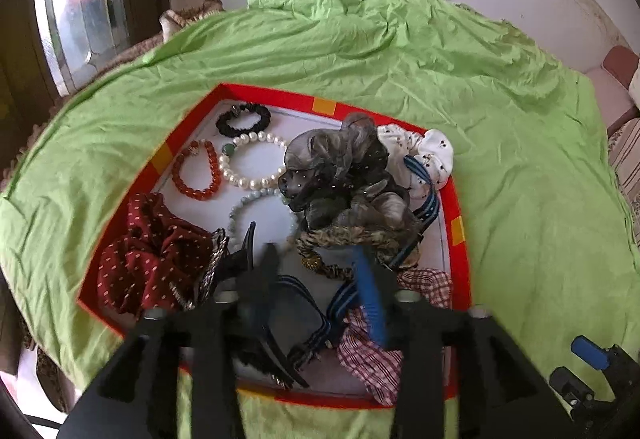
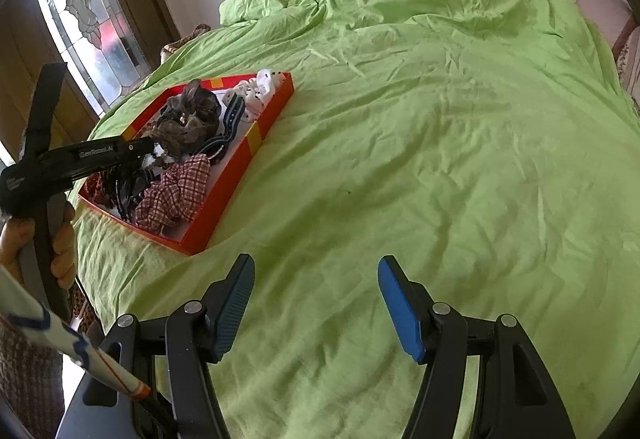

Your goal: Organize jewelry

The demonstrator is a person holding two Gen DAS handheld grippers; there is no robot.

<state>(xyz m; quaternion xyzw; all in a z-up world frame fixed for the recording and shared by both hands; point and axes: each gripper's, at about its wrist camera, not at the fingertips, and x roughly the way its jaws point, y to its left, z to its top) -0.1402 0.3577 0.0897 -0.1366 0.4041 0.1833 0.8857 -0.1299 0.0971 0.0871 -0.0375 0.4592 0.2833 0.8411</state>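
Red cardboard formed the shallow box [image 1: 452, 199] that was laid on the green bedsheet [image 1: 500, 159] of the bed, and all the jewelry and hair things were seen inside it. At the far corner a black scrunchie [image 1: 243, 119], a pearl bracelet [image 1: 252, 161] and a red bead bracelet [image 1: 197, 171] were set flat, close to each other but apart, with a pale bead bracelet [image 1: 256, 205] just beside them; this part was judged as already arranged. The rest was less ordered: a grey gauze scrunchie [image 1: 344, 175] was piled on a white dotted one [image 1: 420, 155], a dark red dotted scrunchie [image 1: 148, 255] was pressed against the near left wall, and a checked scrunchie [image 1: 372, 343] and blue striped bands [image 1: 316, 327] were tangled at the near side. The left gripper [image 1: 316, 271] was held low over the box, its fingers partly open, and a black hair claw [image 1: 256, 303] was found between them; whether it was really gripped could not be told. The right gripper [image 2: 316, 303] was kept above the bare sheet, well apart from the box, with its fingers wide open and nothing between them. It was judged that the task was perhaps half done: the bracelets were sorted, but the claw was still to be placed and the heap of scrunchies still to be separated.
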